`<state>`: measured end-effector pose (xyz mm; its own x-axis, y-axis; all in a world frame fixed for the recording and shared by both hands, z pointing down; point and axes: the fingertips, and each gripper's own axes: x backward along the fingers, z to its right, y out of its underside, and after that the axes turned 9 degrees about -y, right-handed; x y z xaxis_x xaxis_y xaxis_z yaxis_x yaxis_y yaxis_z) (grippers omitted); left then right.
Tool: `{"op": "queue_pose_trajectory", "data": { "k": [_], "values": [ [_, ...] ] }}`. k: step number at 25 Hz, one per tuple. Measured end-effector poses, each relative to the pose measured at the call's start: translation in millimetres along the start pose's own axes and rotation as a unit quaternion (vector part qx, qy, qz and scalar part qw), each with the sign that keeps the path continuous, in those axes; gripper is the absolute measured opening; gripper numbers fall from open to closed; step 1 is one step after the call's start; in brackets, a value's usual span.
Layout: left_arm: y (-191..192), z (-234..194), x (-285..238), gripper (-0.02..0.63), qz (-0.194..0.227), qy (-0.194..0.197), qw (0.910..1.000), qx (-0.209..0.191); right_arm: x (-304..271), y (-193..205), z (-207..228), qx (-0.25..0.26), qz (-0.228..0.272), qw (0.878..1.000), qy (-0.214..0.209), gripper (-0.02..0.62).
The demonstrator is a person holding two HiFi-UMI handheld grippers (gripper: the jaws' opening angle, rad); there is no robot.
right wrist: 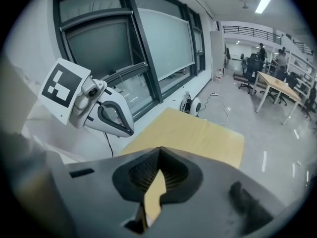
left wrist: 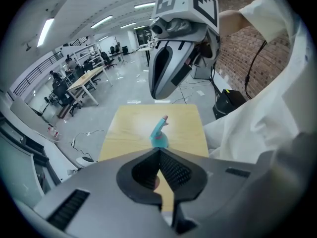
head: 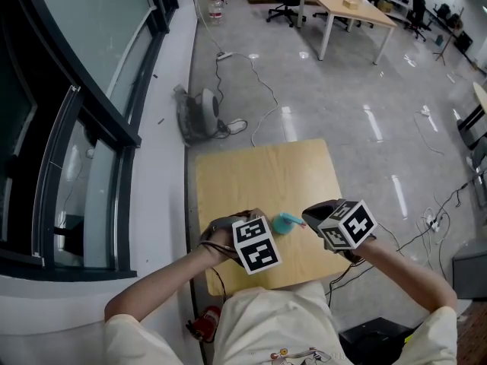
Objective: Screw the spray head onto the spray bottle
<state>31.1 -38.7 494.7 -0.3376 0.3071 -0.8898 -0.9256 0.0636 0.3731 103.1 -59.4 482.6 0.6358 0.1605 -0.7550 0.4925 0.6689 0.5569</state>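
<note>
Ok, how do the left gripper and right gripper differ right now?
The left gripper points its jaws at the spray head; the right gripper points its jaws at tabletop only. In the head view the left gripper is left of the spray head, the right gripper right of it. Both are shut.

A teal spray head (head: pixel 288 223) sits on the wooden table (head: pixel 266 175).

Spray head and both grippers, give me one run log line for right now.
left gripper: shut, empty | right gripper: shut, empty | spray head: on table, ungripped | bottle: not made out
</note>
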Motion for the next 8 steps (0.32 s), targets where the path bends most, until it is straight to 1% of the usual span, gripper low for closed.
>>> {"op": "queue_pose_trajectory", "data": {
  "k": [8],
  "values": [
    [-2.2, 4.5, -1.1, 0.008, -0.001, 0.003, 1.0000, -0.005, -1.7, 8.7, -4.4, 0.000, -0.013, 1.000, -0.005, 0.008]
  ]
}}
